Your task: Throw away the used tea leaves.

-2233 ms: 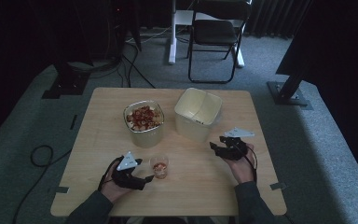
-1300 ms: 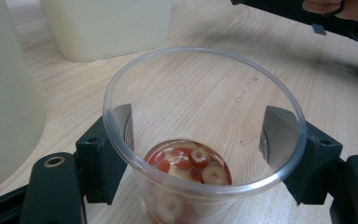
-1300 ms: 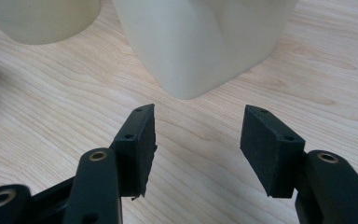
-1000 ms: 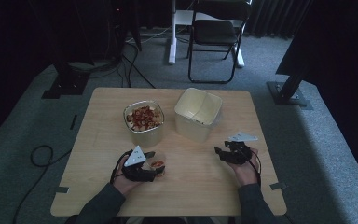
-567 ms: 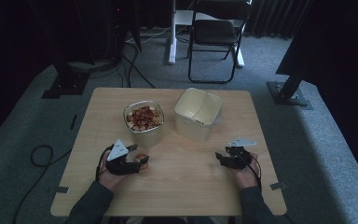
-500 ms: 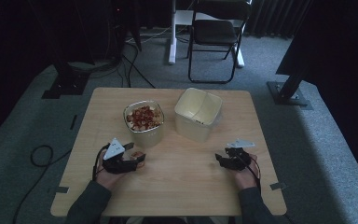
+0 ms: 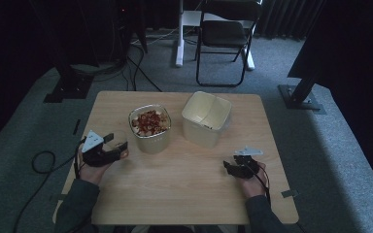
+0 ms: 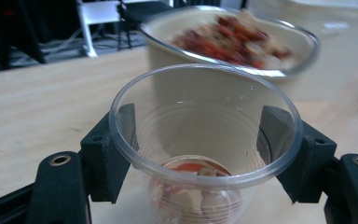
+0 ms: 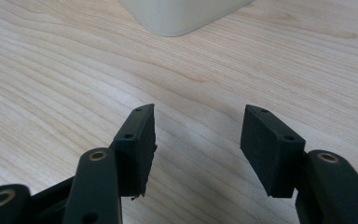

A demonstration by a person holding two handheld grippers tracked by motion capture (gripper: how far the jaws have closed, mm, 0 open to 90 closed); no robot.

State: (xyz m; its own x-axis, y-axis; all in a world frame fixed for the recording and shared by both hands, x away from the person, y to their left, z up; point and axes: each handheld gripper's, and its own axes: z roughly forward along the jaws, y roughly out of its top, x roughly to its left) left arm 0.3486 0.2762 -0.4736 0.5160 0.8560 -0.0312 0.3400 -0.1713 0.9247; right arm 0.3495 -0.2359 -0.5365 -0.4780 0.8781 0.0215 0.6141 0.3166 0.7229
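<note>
My left gripper (image 8: 198,140) is shut on a clear plastic cup (image 8: 205,140), one jaw on each side of its wall. Red and pale food bits lie in the cup's bottom. In the high view the left gripper (image 7: 119,147) holds the cup (image 7: 120,144) near the table's left edge, just left of a glass bowl (image 7: 149,127) full of red and pale food. That bowl (image 8: 233,42) rises right behind the cup. My right gripper (image 9: 198,140) is open over bare wood, nothing between its jaws. It sits at the table's right front (image 7: 229,167).
An empty cream square container (image 7: 206,118) stands behind centre, its corner (image 9: 182,16) ahead of the right gripper. The wooden table (image 7: 184,184) is bare between the two hands. A chair (image 7: 223,36) and stand bases are on the carpet beyond the table.
My left gripper took hold of the cup near the table's front centre and carried it left, to beside the glass bowl. The right gripper drew back towards the front edge.
</note>
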